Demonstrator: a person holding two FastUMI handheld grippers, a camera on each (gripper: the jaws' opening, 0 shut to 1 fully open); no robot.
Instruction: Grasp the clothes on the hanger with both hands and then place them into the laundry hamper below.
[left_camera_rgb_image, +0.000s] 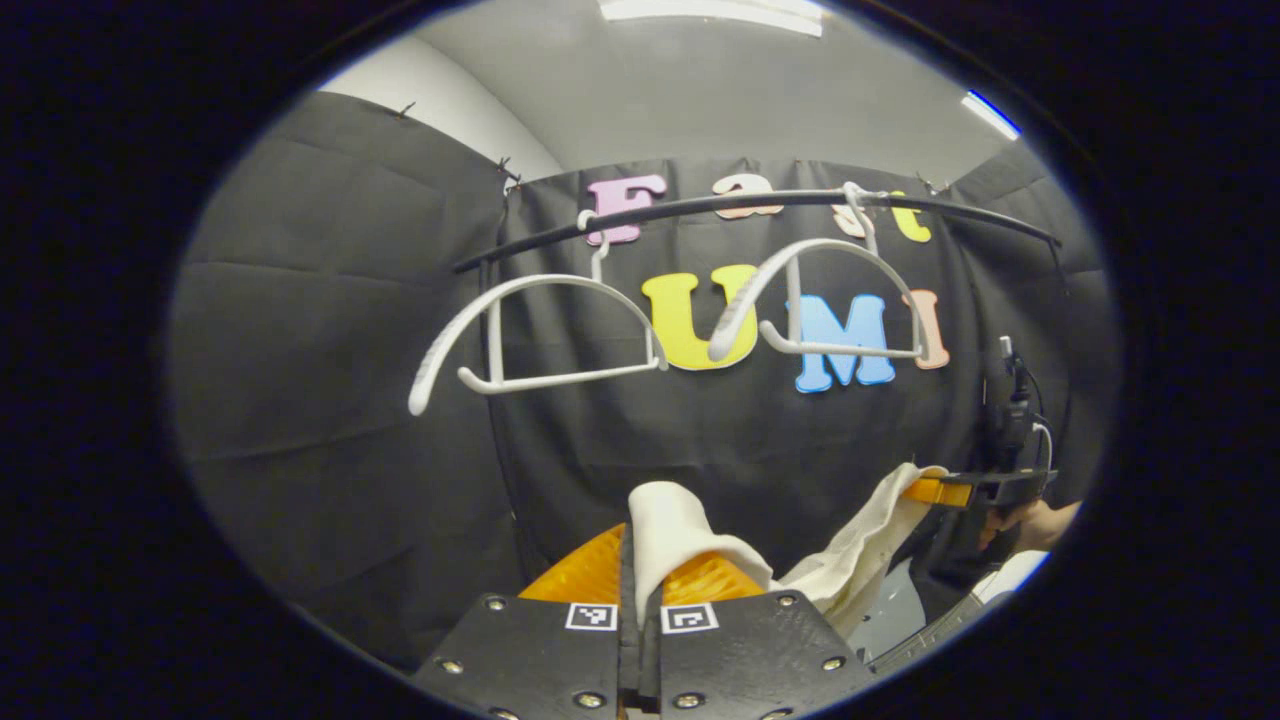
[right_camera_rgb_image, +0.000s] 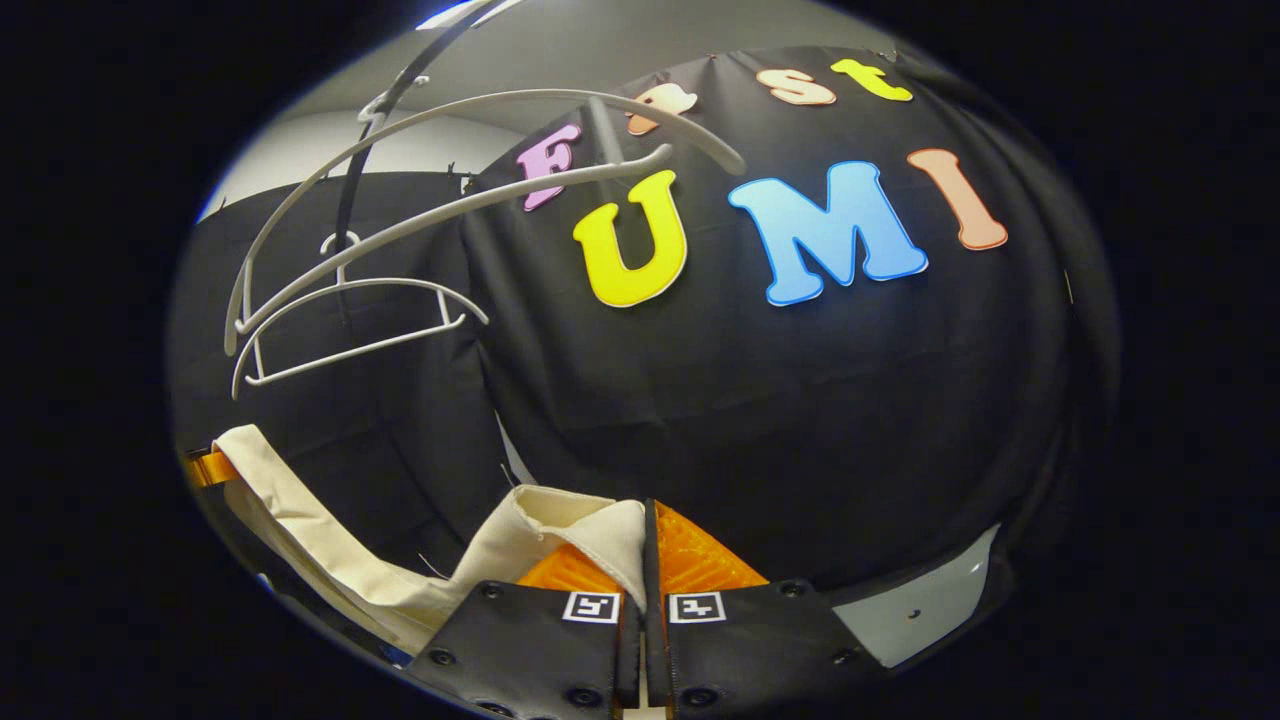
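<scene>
I've got both grippers, left gripper (left_camera_rgb_image: 640, 600) and right gripper (right_camera_rgb_image: 645, 570), clenched on the cream garment (left_camera_rgb_image: 850, 560), hangers (left_camera_rgb_image: 530, 330) bare; lower evenly, release over hamper

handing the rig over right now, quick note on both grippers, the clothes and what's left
Left gripper: shut on the cream garment.
Right gripper: shut on the garment's other end.
The garment hangs slack between them, below the rail.
Done: garment is off; both white hangers hang bare on the rail.
Left: lower the garment into the hamper and release.
</scene>
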